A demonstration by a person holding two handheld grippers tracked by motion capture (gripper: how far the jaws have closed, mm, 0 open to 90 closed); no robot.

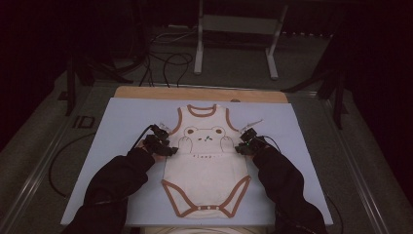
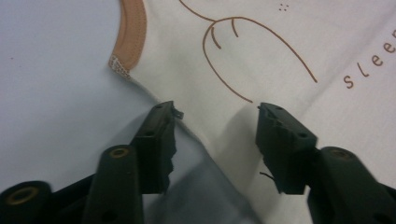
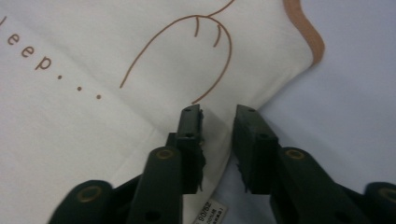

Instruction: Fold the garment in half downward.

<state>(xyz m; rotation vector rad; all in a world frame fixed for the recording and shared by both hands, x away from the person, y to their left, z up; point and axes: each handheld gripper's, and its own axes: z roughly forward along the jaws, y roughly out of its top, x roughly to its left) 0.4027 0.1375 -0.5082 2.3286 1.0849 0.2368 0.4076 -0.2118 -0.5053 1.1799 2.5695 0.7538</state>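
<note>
My left tool (image 2: 215,108) stands released, jaws wide, straddling the side edge of the bodysuit (image 1: 207,161) just below its brown armhole trim (image 2: 133,32). My right tool (image 3: 218,110) has jaws narrowed around the opposite side edge; whether they pinch cloth I cannot tell. The bodysuit lies flat, face up, on the pale mat (image 1: 122,122) covering the counter, neck away from me. I judge the work barely begun: both edges approached, no fold made, every fold remains.

High view dim, surroundings black; gripper views brighter, soft shadows, perhaps slightly blurred.
</note>
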